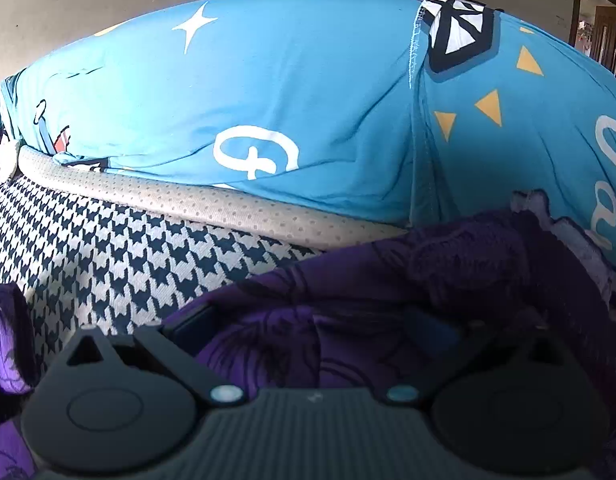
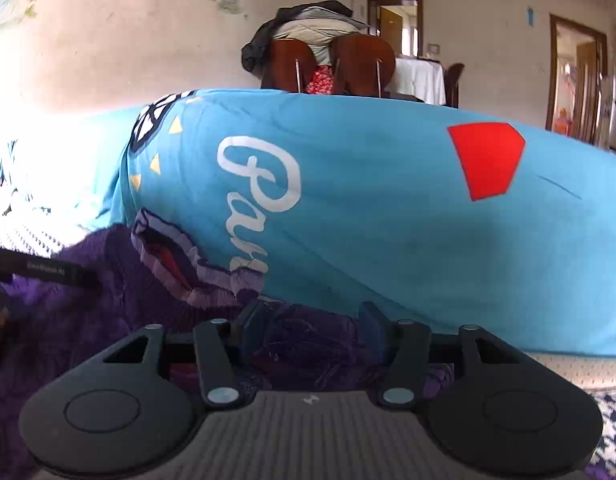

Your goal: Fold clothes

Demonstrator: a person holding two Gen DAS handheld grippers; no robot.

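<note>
Your right gripper (image 2: 312,334): jaws apart over purple garment (image 2: 107,280) | your left gripper (image 1: 308,332): grip unclear, fingers buried | blue cover (image 2: 368,208) behind.

Blue cushion blocks the way ahead

The big blue printed cushion (image 1: 291,92) rises as a wall ahead; in front of it lies crumpled purple knitted cloth (image 1: 388,280), and left of that the houndstooth-patterned cover (image 1: 107,264) lies bare.

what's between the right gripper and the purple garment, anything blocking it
Nothing visible. The right gripper stands open with the purple garment bunched directly between its fingers; the blue bedding lies just beyond it, not in between.
</note>
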